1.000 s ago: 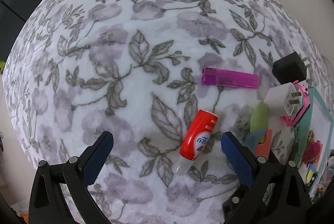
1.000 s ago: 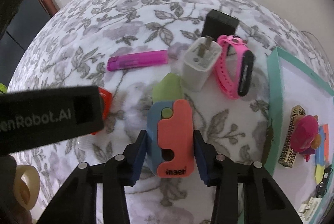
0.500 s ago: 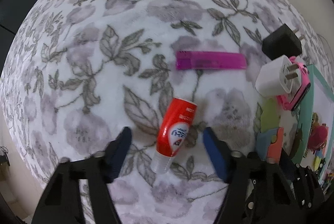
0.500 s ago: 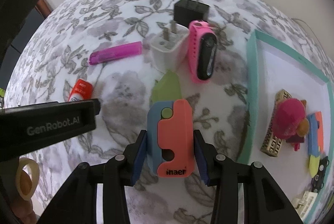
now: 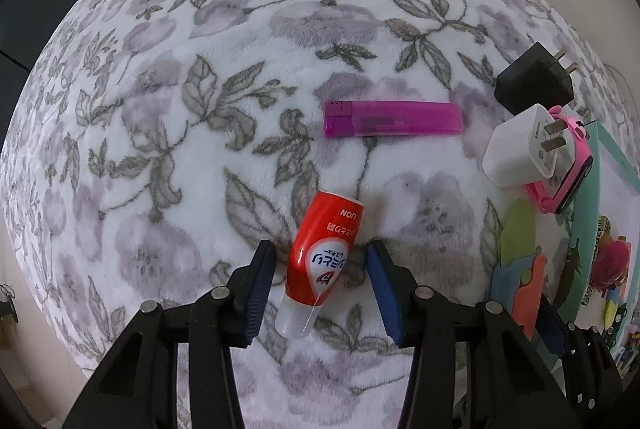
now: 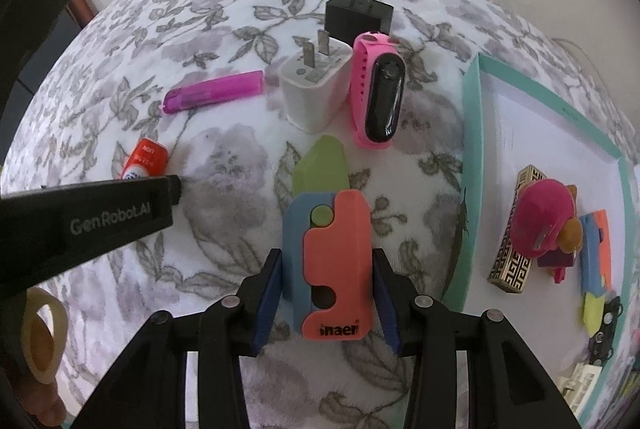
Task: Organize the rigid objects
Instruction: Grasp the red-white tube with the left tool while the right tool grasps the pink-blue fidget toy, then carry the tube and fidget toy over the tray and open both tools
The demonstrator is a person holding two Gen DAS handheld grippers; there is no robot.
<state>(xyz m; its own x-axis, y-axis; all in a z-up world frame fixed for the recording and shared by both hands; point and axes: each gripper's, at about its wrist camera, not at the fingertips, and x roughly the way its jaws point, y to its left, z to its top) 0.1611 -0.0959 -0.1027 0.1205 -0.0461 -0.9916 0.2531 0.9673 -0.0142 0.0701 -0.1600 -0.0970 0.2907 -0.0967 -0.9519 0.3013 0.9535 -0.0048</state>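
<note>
While left jaws close around the red tube (image 5: 322, 261) — right jaws grip the toy knife (image 6: 330, 265).

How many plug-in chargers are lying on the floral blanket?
2. The black charger lies farthest back with prongs pointing away; the white charger sits just in front of it, against the pink wristband. More could be hidden in the teal tray.

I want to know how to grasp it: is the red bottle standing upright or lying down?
Lying down. The red bottle rests on its side on the floral cloth, clear cap toward the camera.
</note>
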